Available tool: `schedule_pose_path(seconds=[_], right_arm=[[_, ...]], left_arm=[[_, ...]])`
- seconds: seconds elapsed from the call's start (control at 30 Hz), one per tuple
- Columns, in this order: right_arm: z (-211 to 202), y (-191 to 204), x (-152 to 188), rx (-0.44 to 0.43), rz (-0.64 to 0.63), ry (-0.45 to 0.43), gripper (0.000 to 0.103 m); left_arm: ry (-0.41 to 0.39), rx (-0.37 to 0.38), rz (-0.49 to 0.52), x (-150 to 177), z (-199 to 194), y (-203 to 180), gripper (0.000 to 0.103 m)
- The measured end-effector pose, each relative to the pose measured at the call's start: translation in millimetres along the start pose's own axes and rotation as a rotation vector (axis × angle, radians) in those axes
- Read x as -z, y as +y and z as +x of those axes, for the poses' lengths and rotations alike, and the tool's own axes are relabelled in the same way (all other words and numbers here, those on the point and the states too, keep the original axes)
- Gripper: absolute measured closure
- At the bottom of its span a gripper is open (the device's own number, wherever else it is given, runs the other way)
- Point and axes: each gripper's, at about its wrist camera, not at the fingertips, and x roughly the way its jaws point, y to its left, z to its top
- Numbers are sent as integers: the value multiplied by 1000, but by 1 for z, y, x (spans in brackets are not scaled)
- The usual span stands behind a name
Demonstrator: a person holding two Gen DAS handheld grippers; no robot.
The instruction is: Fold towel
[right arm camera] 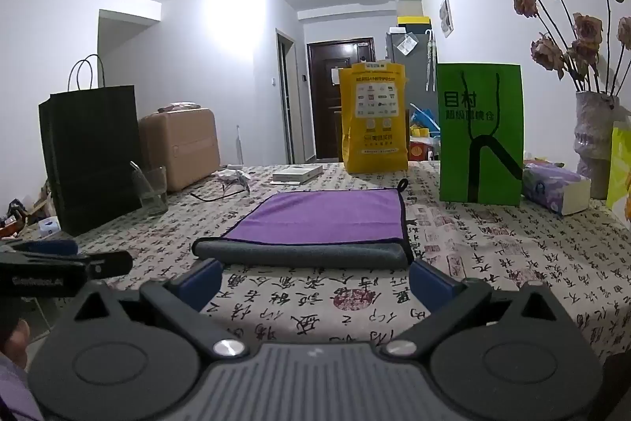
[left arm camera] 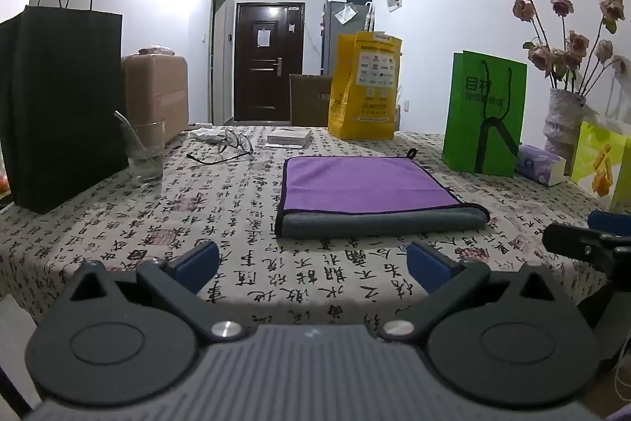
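Note:
A purple towel (left arm camera: pixel 363 182) with a grey underside lies folded flat on the table; its grey folded edge faces me. It also shows in the right wrist view (right arm camera: pixel 323 214). My left gripper (left arm camera: pixel 313 263) is open and empty, hovering near the table's front edge, short of the towel. My right gripper (right arm camera: pixel 315 281) is open and empty, just in front of the grey fold. The right gripper shows at the right edge of the left wrist view (left arm camera: pixel 587 237); the left gripper shows at the left of the right wrist view (right arm camera: pixel 63 263).
The table carries a printed cloth (left arm camera: pixel 236 223). A black bag (left arm camera: pixel 63 101) and a glass (left arm camera: pixel 144 152) stand at left, spectacles (left arm camera: pixel 232 145) and a white box (left arm camera: pixel 288 139) behind the towel. A yellow bag (left arm camera: pixel 366 85), green bag (left arm camera: pixel 485 113), tissue pack (left arm camera: pixel 540 164) and flower vase (left arm camera: pixel 564 121) stand at right.

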Motion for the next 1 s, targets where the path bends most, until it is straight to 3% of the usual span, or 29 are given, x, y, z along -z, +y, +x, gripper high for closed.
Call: schedule_pose_path(seconds=[0.17, 0.23, 0.3, 1.0], right_arm=[[0, 1, 0, 3, 3, 4, 1], [1, -1, 5, 2, 11, 7, 1], [0, -3, 5, 0, 20, 8, 1], [3, -1, 2, 8, 27, 9, 1]], left_arm=[[16, -3, 7, -5, 6, 3, 0], [-14, -9, 42, 0, 0, -4, 0], [9, -5, 37, 0, 6, -4, 0], [-25, -7, 38, 0, -2, -5, 0]])
